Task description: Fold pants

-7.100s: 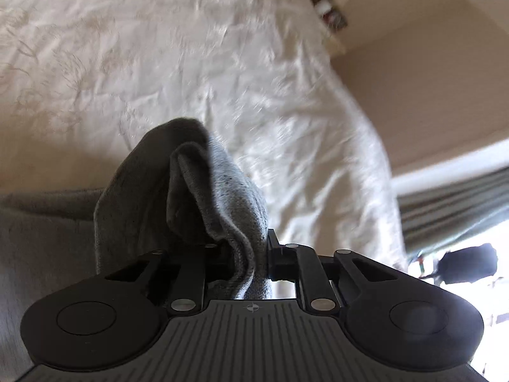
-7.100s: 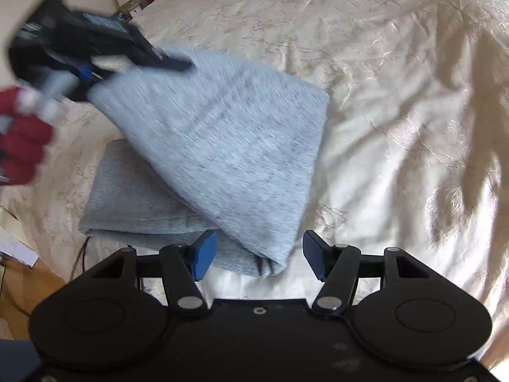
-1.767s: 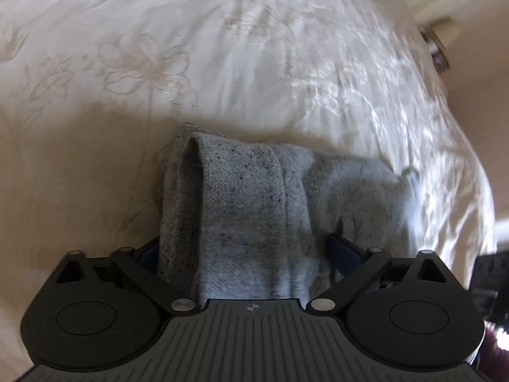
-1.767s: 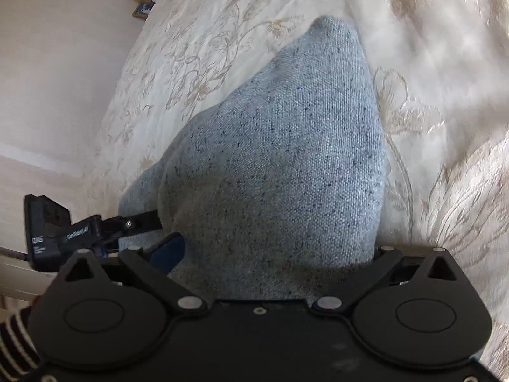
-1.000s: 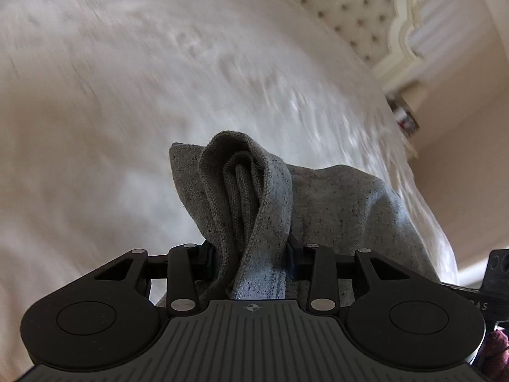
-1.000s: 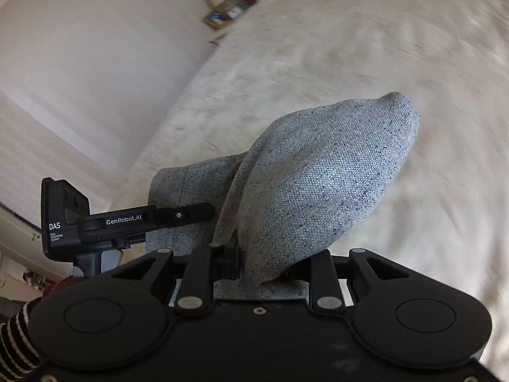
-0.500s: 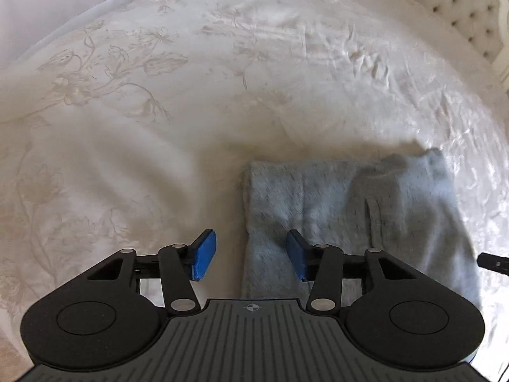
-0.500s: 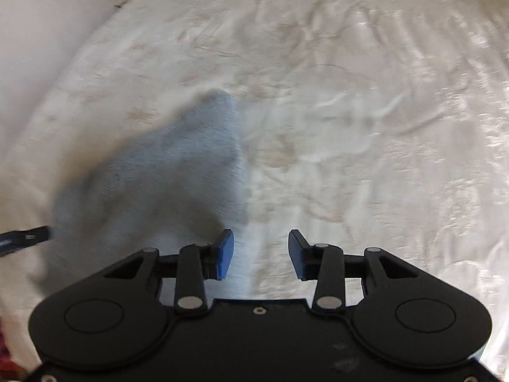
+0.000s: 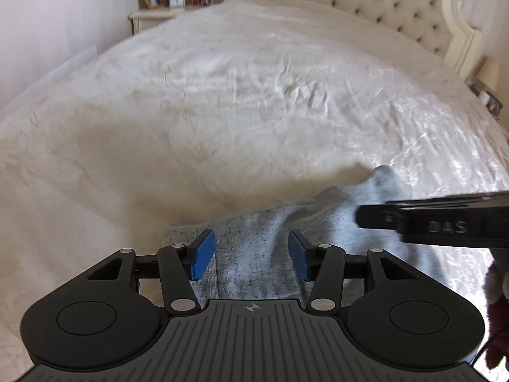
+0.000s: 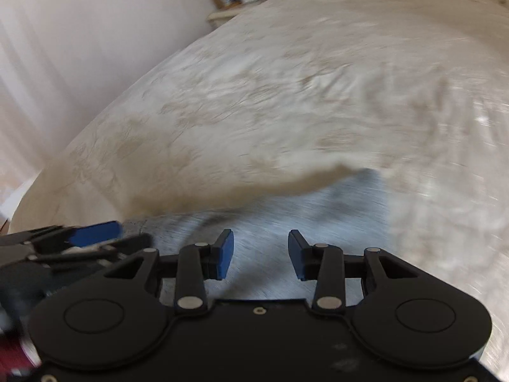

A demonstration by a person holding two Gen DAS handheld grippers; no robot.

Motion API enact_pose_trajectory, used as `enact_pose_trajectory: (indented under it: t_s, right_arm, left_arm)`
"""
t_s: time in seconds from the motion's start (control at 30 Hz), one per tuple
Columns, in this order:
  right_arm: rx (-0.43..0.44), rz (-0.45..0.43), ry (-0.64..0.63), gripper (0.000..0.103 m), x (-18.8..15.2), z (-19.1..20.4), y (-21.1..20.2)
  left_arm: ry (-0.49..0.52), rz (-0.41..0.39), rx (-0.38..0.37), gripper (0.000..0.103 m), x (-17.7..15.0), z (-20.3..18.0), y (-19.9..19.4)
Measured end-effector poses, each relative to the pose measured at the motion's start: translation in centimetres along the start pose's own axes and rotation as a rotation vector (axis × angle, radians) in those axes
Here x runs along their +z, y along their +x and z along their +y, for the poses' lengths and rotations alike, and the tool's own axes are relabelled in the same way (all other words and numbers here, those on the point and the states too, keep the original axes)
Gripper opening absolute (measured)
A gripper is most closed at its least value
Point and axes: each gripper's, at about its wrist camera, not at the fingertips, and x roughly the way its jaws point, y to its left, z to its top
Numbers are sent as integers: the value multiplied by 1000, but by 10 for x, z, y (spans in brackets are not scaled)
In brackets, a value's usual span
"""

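The grey knit pants [image 9: 334, 210] lie folded in a compact bundle on the cream bedspread [image 9: 222, 111], one corner sticking up at the far right. My left gripper [image 9: 251, 245] hovers open over the bundle's left part, blue pads apart, cloth below them but not pinched. My right gripper [image 10: 261, 248] is also open above the pants [image 10: 318, 203], which are blurred in that view. One finger [image 9: 375, 218] of the right gripper crosses the left wrist view from the right. The left gripper's blue pad [image 10: 92, 234] shows at the right view's left edge.
A tufted headboard [image 9: 381, 6] stands at the far end of the bed. A nightstand [image 9: 152, 16] with a lamp and small items sits at the back left by the wall. A dark red sleeve [image 9: 496, 334] shows at the lower right.
Both grippers let go of the pants, which dropped onto the bed as a folded bundle. Since then both have swung over the bundle, the right one coming in close beside the left.
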Motion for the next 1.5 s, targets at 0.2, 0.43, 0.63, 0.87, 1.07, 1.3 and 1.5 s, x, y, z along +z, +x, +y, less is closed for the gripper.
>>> enact_pose_trajectory:
  t_s: [0.2, 0.43, 0.63, 0.87, 1.07, 1.3, 1.5]
  right_arm:
    - [-210, 99, -7, 34, -4, -30, 44]
    - [-210, 33, 69, 31, -2, -55, 10]
    - [-128, -18, 25, 31, -42, -23, -40]
    - [-185, 105, 72, 35, -118, -25, -52]
    - [-180, -2, 108, 46, -126, -18, -105]
    - [-135, -155, 64, 73, -124, 5, -168]
    - [-111, -186, 54, 93, -127, 17, -217]
  left_arm:
    - [-34, 78, 64, 74, -8, 36, 31]
    - [-53, 56, 9, 72, 1, 40, 8]
    - [-10, 2, 10, 74, -18, 18, -34]
    - [-89, 169, 19, 76, -69, 29, -25]
    - [-140, 41, 29, 74, -47, 21, -73]
    - [-179, -83, 36, 74, -33, -8, -136]
    - [-194, -88, 204, 74, -33, -40, -176]
